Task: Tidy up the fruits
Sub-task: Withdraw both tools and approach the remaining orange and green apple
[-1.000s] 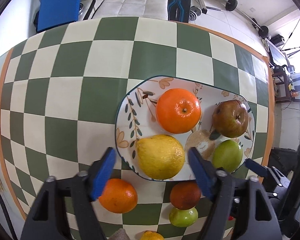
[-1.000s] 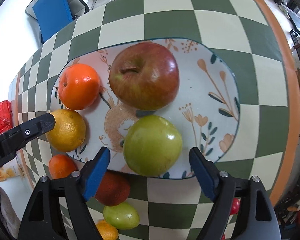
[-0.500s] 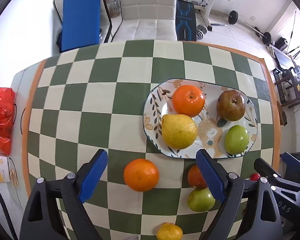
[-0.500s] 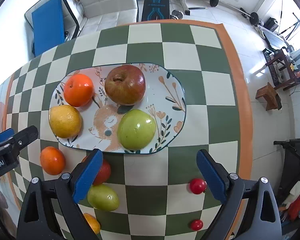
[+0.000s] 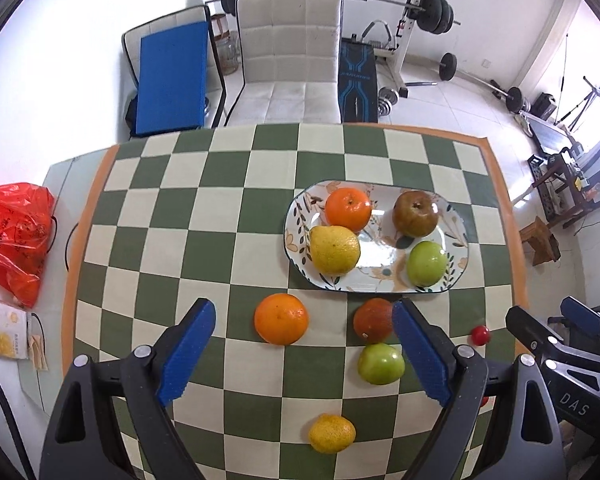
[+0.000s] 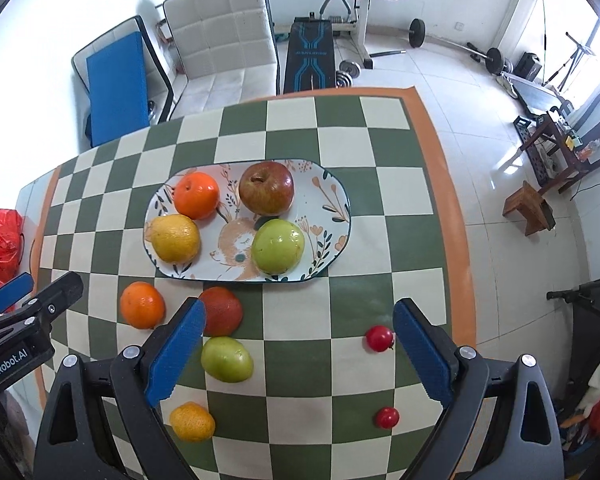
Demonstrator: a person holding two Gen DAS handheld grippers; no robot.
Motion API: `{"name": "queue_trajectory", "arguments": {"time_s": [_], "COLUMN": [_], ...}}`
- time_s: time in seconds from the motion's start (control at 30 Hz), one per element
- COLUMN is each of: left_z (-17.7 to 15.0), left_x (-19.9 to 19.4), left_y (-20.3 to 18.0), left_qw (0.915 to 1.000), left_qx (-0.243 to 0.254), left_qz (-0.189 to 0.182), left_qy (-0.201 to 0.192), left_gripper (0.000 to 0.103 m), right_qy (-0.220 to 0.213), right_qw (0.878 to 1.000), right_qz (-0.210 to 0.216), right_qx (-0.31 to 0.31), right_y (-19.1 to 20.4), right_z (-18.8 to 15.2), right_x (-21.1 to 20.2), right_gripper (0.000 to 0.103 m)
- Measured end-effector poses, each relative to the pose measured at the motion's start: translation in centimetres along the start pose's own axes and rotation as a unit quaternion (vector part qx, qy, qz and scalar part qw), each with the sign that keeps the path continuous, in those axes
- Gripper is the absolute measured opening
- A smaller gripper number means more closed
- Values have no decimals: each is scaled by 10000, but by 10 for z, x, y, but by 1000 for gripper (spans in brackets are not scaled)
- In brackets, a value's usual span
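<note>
plate (image 6: 340, 196) sits ahead of both grippers on the checkered cloth (image 6: 364, 280), holding four fruits: orange (image 6: 196, 195) far-left, red apple (image 6: 266, 188) far-right, lemon (image 6: 174, 238) near-left, green apple (image 6: 278, 245) near-right. orange and lemon look to be touching; the two apples are just apart.

loose fruit on the cloth, nearer than the plate: second orange (image 5: 281, 319) between the left gripper (image 5: 300, 354) fingers, ahead of the tips. dark red fruit (image 5: 373, 320) just beside the left gripper's right fingertip, green tomato (image 5: 381, 363) right behind it, nearly touching. small yellow citrus (image 5: 332, 433) closest in, between the left fingers. in the right view, a cherry tomato (image 6: 379, 338) sits just inside the right gripper (image 6: 299, 354) right fingertip, a second cherry tomato (image 6: 387, 417) closer in.

left gripper: jaws wide apart, holding nothing, hovering above the cloth. right gripper: same, wide apart, nothing held. each is visible at the edge of the other's view.

beyond the table: white chair (image 5: 290, 68), blue board (image 5: 172, 80), weight bench (image 6: 310, 60). red plastic bag (image 5: 14, 236) off to the left.
</note>
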State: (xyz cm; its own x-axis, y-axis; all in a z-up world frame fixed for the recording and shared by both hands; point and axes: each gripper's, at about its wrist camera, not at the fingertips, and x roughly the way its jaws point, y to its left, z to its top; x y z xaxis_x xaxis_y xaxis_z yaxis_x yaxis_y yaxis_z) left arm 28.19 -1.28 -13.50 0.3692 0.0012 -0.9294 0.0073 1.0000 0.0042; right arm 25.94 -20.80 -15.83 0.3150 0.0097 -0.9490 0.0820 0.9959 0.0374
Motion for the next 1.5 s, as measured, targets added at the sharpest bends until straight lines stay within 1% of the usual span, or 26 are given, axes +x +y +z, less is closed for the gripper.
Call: {"name": "queue_trajectory", "arguments": {"time_s": [0.33,0.47,0.6,0.73,0.83,0.9,0.93,1.0,1.07,1.17,1.3,1.4,1.5], "left_z": [-14,-18,-20,-21,-20,-18,-17,-16,-15,-18,-22,-25,-26], "left_x": [-49,-62,-65,-65,-59,-50,-44,-32,-15,14,54,83,105], "left_y": [-6,-8,-10,-9,-9,-5,-1,5,13,28,48,60,66], "left_qw": [9990,9981,9979,9980,9985,9991,9994,9993,9986,9963,9925,9880,9839], "left_qx": [117,140,119,114,69,17,-28,-91,-136,-250,-452,-623,-770], "left_qz": [-22,19,33,39,42,57,95,247,506,791,866,829,730], "left_qy": [-437,-593,-633,-623,-532,-413,-334,-252,-112,205,738,1146,1436], "left_gripper": [90,90,90,90,90,97,102,102,102,102,102,102,102], "right_qy": [-545,-689,-768,-782,-758,-715,-666,-548,-365,93,767,1277,1717], "right_qw": [9985,9976,9970,9968,9969,9970,9972,9979,9984,9982,9929,9841,9745], "right_qz": [31,21,73,111,176,215,254,283,377,560,877,1166,1332], "right_qx": [64,63,92,118,153,185,213,210,208,214,254,408,561], "right_y": [-5,-7,-9,-10,-10,-10,-11,-10,-9,-5,6,15,25], "right_z": [-24,-31,-35,-38,-38,-37,-37,-35,-34,-36,-45,-54,-61], "right_x": [-67,-84,-95,-97,-97,-94,-90,-82,-65,-25,44,93,135], "right_gripper": [97,97,97,97,97,97,97,97,97,97,96,91,85]}}
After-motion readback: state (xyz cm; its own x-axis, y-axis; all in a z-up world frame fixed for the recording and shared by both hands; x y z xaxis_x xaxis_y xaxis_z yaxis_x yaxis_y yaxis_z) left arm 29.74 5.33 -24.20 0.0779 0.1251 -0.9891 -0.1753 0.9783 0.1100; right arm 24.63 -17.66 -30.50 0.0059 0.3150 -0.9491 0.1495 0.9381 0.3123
